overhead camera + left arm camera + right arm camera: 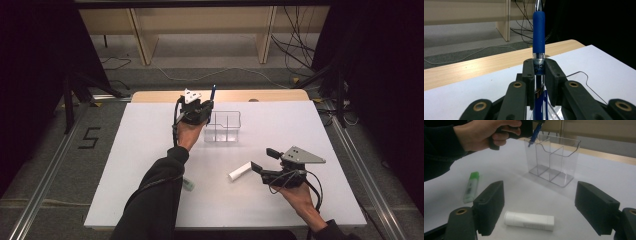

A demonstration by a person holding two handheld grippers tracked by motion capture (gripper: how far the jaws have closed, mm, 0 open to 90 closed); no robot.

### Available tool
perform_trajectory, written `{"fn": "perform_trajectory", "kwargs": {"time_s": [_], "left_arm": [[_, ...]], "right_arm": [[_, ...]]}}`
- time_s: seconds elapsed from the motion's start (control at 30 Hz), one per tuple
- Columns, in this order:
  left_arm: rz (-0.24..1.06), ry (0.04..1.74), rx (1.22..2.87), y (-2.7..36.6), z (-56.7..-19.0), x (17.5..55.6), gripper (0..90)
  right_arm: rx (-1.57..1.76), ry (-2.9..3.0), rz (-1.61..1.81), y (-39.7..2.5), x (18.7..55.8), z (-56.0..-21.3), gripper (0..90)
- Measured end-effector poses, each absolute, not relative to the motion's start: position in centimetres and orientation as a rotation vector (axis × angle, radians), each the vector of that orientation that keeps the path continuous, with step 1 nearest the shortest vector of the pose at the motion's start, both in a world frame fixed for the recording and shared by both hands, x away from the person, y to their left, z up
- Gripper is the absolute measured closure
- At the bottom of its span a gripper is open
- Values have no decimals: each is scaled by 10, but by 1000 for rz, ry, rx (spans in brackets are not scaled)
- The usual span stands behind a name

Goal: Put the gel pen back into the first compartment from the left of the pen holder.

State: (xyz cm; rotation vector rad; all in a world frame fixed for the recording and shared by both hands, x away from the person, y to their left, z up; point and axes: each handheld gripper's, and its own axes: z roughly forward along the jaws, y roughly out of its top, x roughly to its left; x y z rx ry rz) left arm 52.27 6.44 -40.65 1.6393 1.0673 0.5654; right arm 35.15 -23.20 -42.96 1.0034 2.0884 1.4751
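Note:
My left gripper (206,106) is shut on a blue pen (538,37), held upright at the left rim of a clear plastic organizer (223,126) with several compartments. In the right gripper view the pen's lower end (534,134) hangs just above the organizer's (554,160) near-left corner. My right gripper (262,161) is open near the table's front right. A white tube (240,171) lies just left of its jaws and shows on the table between them in the right gripper view (529,220).
A green highlighter (471,186) lies on the white table (150,145) beside the person's left sleeve (155,200). A wooden strip (150,96) borders the table's far edge. Cables lie on the floor beyond.

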Motion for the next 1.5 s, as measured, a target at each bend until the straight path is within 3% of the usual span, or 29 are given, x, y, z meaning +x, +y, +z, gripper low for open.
{"fn": "perform_trajectory", "kwargs": {"time_s": [0.23, 0.33, 0.6, 1.03, 1.5], "left_arm": [[531, 1080, 1638, 68, -409, 521, 749], [531, 1077, 1652, 71, -405, 518, 578], [404, 1067, 1699, 85, -391, 504, 361], [329, 995, 1868, 103, -394, 472, 271], [358, 879, 2082, 119, -397, 450, 225]], "right_arm": [[1004, 2090, 1471, -232, 351, -430, 246], [1004, 2092, 1468, -232, 352, -430, 246], [1014, 2095, 1463, -231, 351, -430, 246], [998, 2098, 1459, -229, 351, -430, 245], [992, 2100, 1456, -229, 351, -430, 245]]}}
